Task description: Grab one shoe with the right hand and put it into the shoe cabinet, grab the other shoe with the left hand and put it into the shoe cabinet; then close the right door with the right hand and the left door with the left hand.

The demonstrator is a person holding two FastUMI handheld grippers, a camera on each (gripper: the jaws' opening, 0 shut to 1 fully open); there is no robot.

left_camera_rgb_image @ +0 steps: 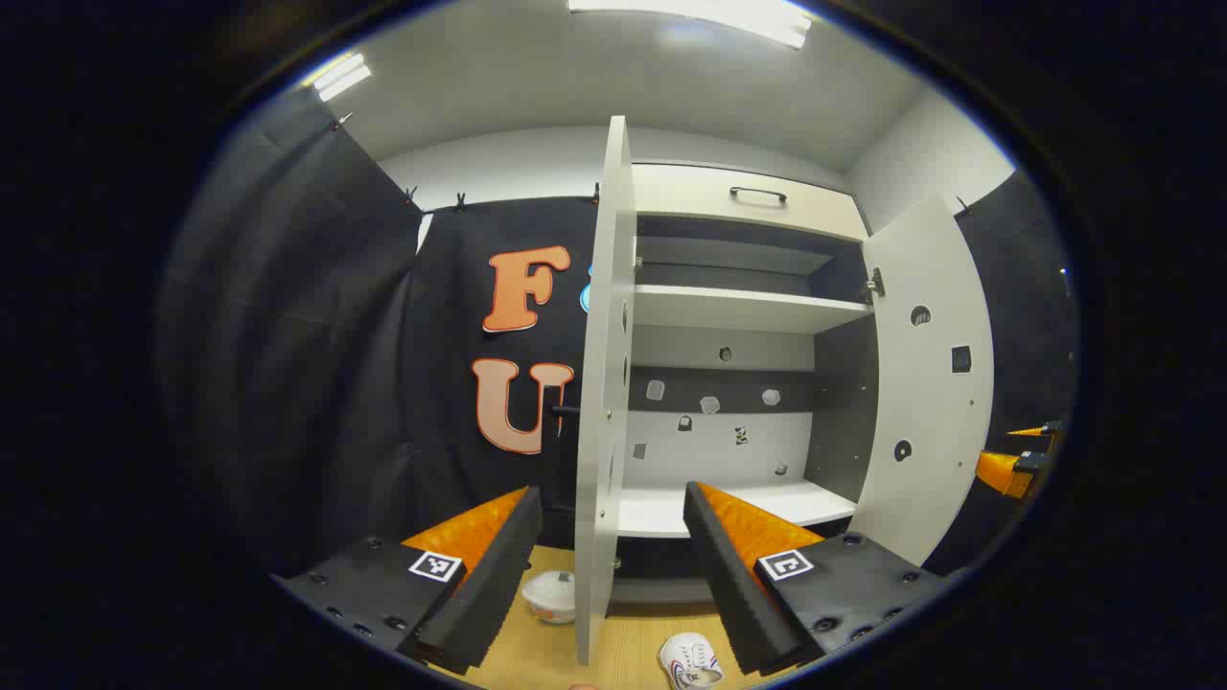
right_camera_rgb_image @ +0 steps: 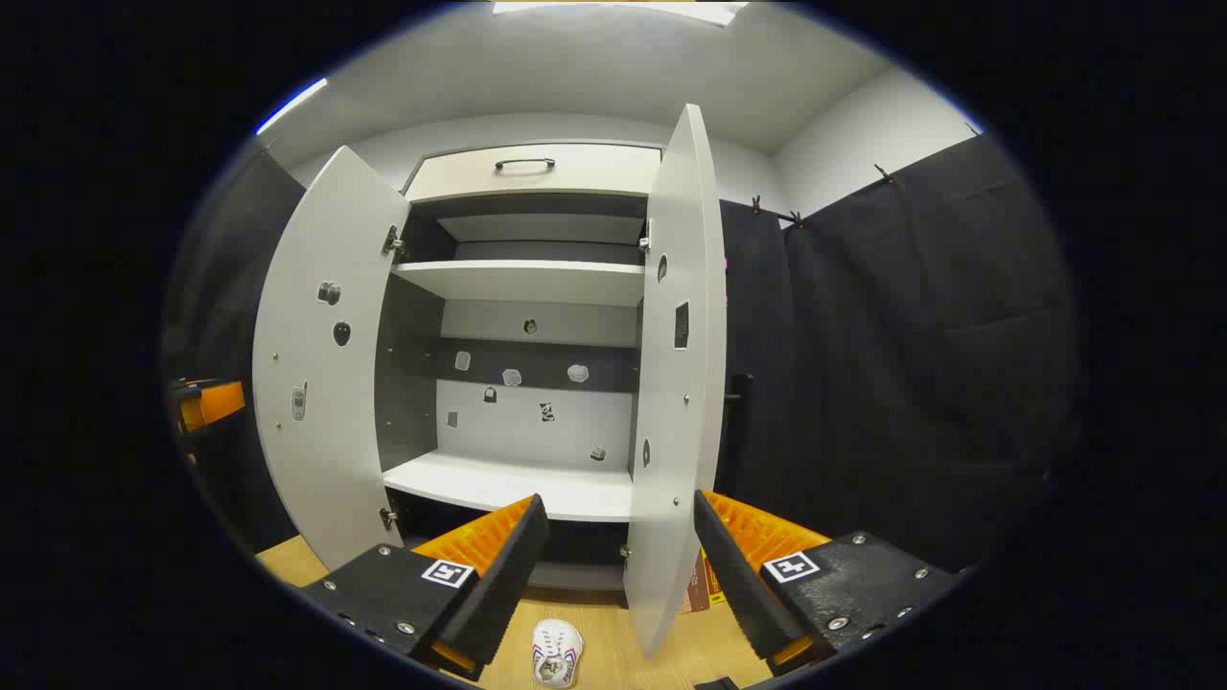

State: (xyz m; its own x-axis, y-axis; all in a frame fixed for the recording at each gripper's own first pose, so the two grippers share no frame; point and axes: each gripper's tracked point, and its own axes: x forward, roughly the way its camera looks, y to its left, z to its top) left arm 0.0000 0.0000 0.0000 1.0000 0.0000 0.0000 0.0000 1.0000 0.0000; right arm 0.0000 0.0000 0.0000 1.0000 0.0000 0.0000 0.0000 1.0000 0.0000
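Wooden floor (right_camera_rgb_image: 613, 642) before an open cabinet (right_camera_rgb_image: 522, 283), both doors wide. Two shoes (left_camera_rgb_image: 690, 661) (left_camera_rgb_image: 551, 596) lie on it below. Left gripper (left_camera_rgb_image: 613, 546) and right gripper (right_camera_rgb_image: 618, 556) gape, holding nothing.

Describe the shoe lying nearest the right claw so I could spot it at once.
Start at the tall white shoe cabinet with both doors open. On the wooden floor before it, between the right claw fingers, lies a white shoe. It is small, white, with red and blue side stripes.
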